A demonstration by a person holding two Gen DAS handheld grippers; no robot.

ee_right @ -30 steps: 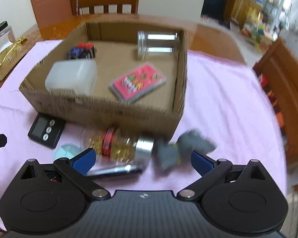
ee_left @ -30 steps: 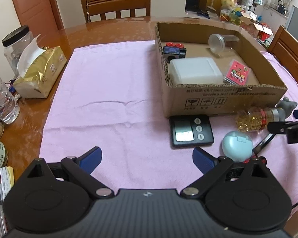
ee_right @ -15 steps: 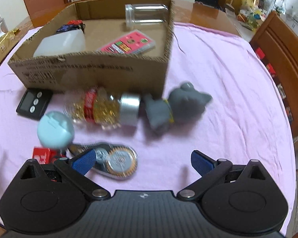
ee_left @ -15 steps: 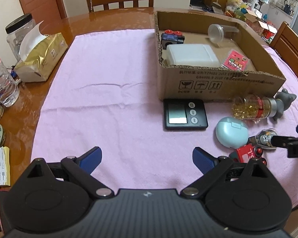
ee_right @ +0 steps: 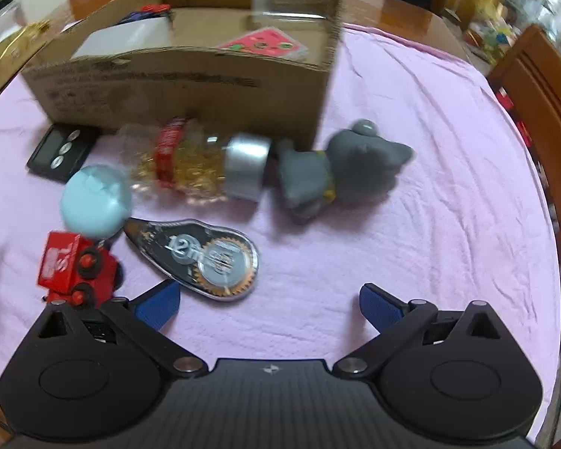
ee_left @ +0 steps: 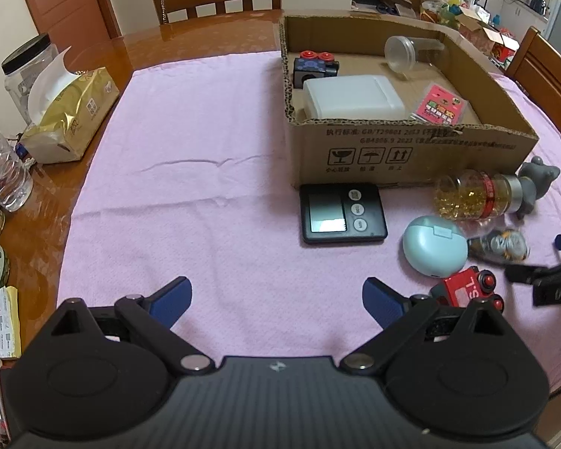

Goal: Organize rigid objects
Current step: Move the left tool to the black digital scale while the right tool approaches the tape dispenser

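Across the lower half of both wrist views, each tool shows its blue pads spread wide with nothing between them: the left gripper (ee_left: 276, 297) hangs over bare pink cloth (ee_left: 190, 172), and the right gripper (ee_right: 267, 301) sits low over the loose items.

At upper right of the left view stands the box (ee_left: 411, 149), already holding a white case (ee_left: 351, 97), a clear cup (ee_left: 407, 52), a pink card pack (ee_left: 439, 106) and a small toy (ee_left: 316, 65). Below it, at right centre, lie the things not yet packed: a black scale (ee_left: 342, 213) touching the box wall, a bottle (ee_right: 202, 162) of golden capsules on its side, a grey plush (ee_right: 340, 166) against the bottle's cap, a teal case (ee_right: 95, 202), a tape dispenser (ee_right: 202, 252) and a red truck (ee_right: 74, 263).

The tape dispenser lies just ahead of the right tool's left pad, so it looks the likeliest next pick. It is flat and smooth; a shallow pinch could skid off its edge. These items crowd one another, so a wide approach may nudge the truck or teal case. The bottle could roll if bumped. This view is blurred, so fine gaps are hard to judge.
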